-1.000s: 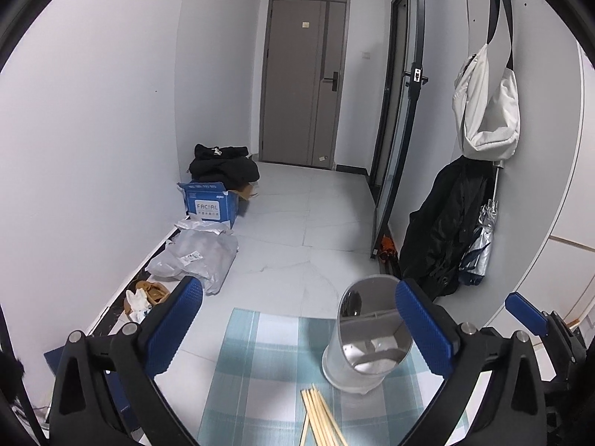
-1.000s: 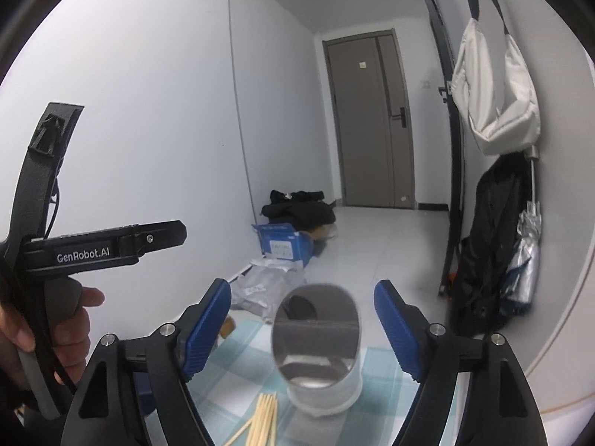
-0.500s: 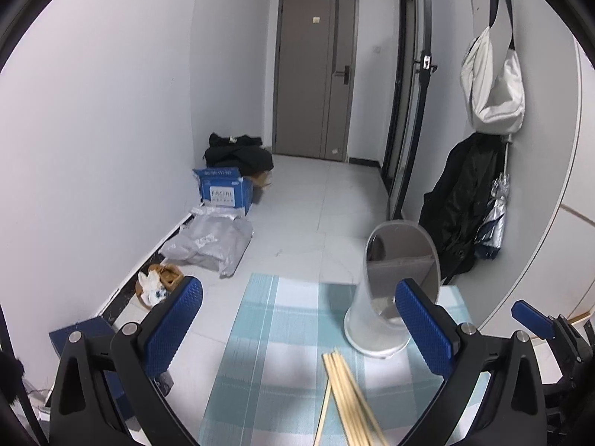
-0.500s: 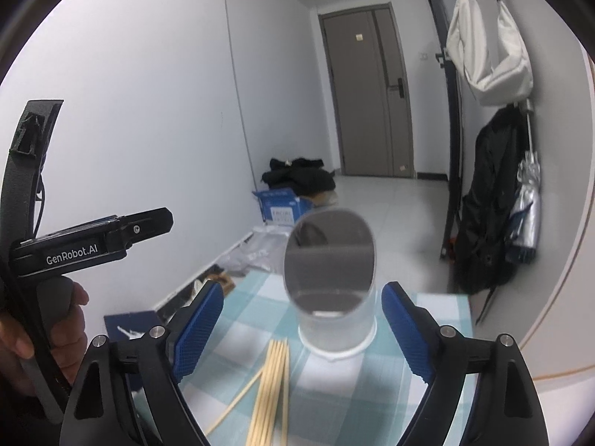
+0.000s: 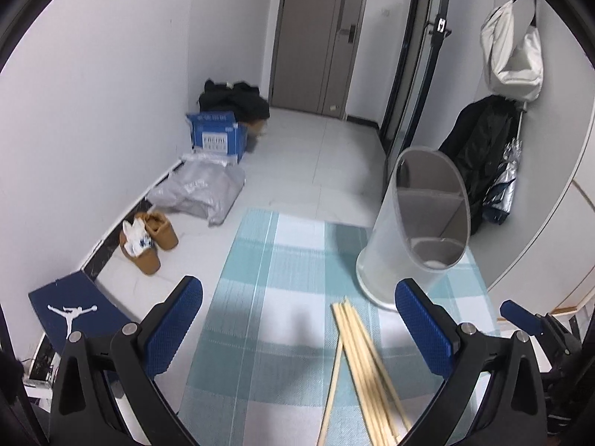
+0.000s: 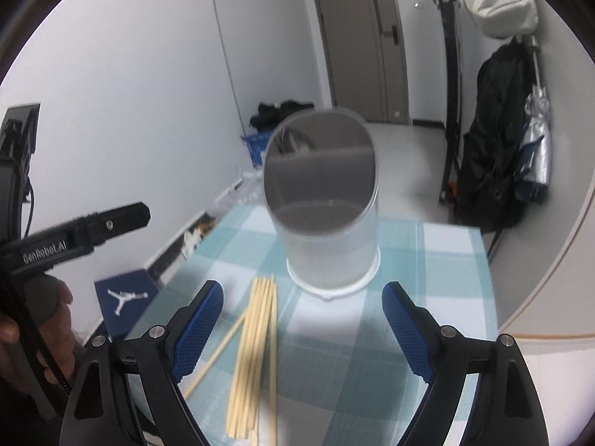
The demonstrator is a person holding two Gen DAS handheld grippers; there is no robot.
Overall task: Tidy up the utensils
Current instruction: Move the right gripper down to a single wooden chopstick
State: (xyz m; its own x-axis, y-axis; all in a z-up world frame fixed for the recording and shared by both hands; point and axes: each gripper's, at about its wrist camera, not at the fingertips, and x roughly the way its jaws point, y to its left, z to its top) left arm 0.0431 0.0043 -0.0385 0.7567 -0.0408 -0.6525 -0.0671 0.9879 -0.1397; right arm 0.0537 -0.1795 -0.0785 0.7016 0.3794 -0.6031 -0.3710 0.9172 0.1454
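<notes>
chopsticks [image 6: 256, 353]: loose wooden bundle lay flat on the checked tabletop [image 5: 282, 260], one stick splayed off toward 7 o'clock in the right wrist view

holder [image 6: 323, 200]: frosted cylinder with a slanted mouth and dividers inside, stood upright at about 12 o'clock from the sticks, just beside their far tips

long axis: ran roughly 6 to 12 o'clock, pointing at the holder

right gripper [image 6: 301, 319]: jaws wide apart, nothing between the pads; sticks sat a bit toward 7 o'clock of the gap

left gripper [image 5: 297, 319]: jaws also spread, empty; sticks were over at 4 o'clock, near the right-side pad

nearer hand: honestly looked like the right one, sticks were almost centred for it

next move, my guess: drop lower and close across the bundle, not along it
</notes>
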